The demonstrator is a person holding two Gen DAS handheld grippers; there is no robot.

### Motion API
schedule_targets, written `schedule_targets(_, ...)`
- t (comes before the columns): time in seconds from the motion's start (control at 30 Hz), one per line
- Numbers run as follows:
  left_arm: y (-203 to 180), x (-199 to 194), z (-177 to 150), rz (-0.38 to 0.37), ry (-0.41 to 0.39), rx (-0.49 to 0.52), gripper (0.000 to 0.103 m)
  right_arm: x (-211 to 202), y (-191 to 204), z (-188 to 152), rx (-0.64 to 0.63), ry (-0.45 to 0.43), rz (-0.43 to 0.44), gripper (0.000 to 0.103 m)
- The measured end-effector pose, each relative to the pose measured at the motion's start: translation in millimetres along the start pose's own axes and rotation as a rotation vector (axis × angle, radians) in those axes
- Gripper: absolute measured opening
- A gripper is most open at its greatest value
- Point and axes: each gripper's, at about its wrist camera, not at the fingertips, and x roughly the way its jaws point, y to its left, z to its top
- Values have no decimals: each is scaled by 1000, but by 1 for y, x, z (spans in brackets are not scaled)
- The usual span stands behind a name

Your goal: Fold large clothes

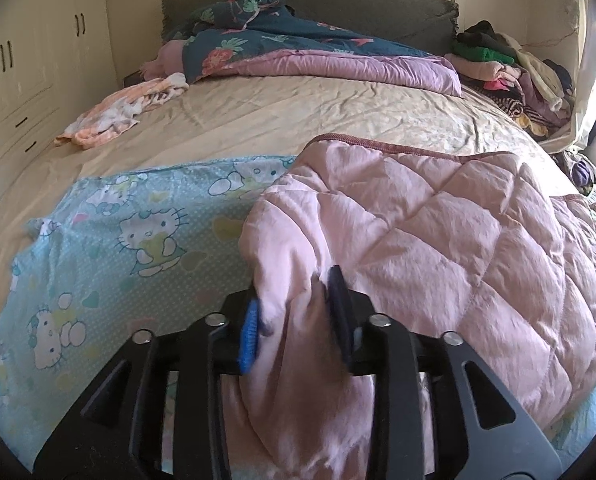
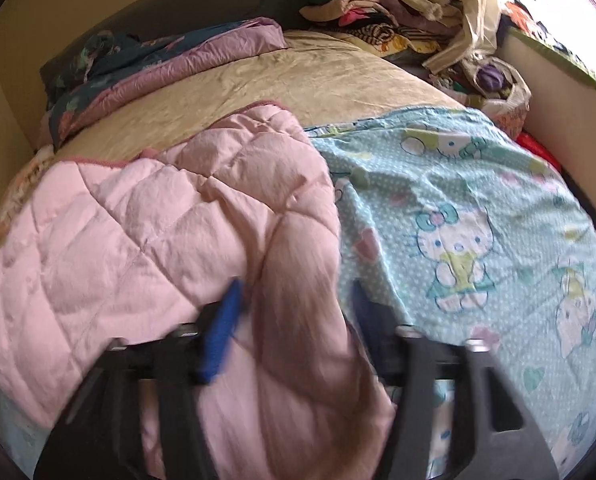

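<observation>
A pink quilted blanket (image 1: 417,240) (image 2: 138,220) with a darker pink edge lies partly folded over a light blue cloth printed with cartoon cats (image 1: 138,232) (image 2: 457,220) on the bed. In the left wrist view my left gripper (image 1: 296,286) stands a little open, with a bunched fold of the pink blanket lying loosely between its fingers. My right gripper (image 2: 296,286) is open wide around the blanket's other folded edge, and its fingers (image 2: 222,328) stand clear of the cloth. The view there is blurred.
The beige bed sheet (image 1: 298,112) stretches behind. A folded purple and teal duvet (image 1: 317,60) lies at the headboard. A pile of clothes (image 1: 497,64) (image 2: 377,4) fills the far right corner. An orange and white cloth (image 1: 118,112) lies left, by cream wardrobes (image 1: 26,60).
</observation>
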Motion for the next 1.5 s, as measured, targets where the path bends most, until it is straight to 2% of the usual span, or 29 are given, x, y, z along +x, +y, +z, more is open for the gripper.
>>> schedule_targets(0.03,1,-3,0,-4,-2,-5,43,-7,-4,-3,28,-8,22,82)
schedule_targets(0.07,3,-8,-1,-11,-6,-13,48,-15,-6,-5,45,-23,43,84)
schedule_targets(0.13,6,-19,-3,-23,-16,-33,68,-29,-8,-10,52,-49,75,93)
schedule_targets(0.17,7,-23,-4,-29,-17,-39,70,-37,-8,-12,57,-62,91,94)
schedule_targets(0.23,12,-32,-8,-41,-13,-62,86,-52,-10,-17,67,-82,128,97)
schedule_targets(0.3,15,-38,-12,-42,-7,-82,91,-64,-10,-21,69,-94,146,97)
schedule_targets(0.7,34,-68,-51,-64,35,-178,94,-112,-9,-55,87,-147,189,99)
schedule_targets(0.8,30,-73,-61,-51,39,-160,94,-113,-12,-66,104,-138,189,99)
schedule_targets(1.07,23,-66,-86,-128,107,-199,94,-96,-17,-96,176,-81,189,99)
schedule_targets(1.13,25,-58,-89,-156,140,-236,94,-87,-18,-99,189,-51,185,99)
schedule_targets(1.17,26,-52,-91,-195,160,-272,94,-83,-19,-100,198,-42,179,99)
schedule_targets(1.37,36,-15,-93,-384,237,-546,93,-55,-22,-95,288,21,217,99)
schedule_targets(1.5,38,12,-96,-440,277,-675,94,-39,-21,-91,333,51,255,99)
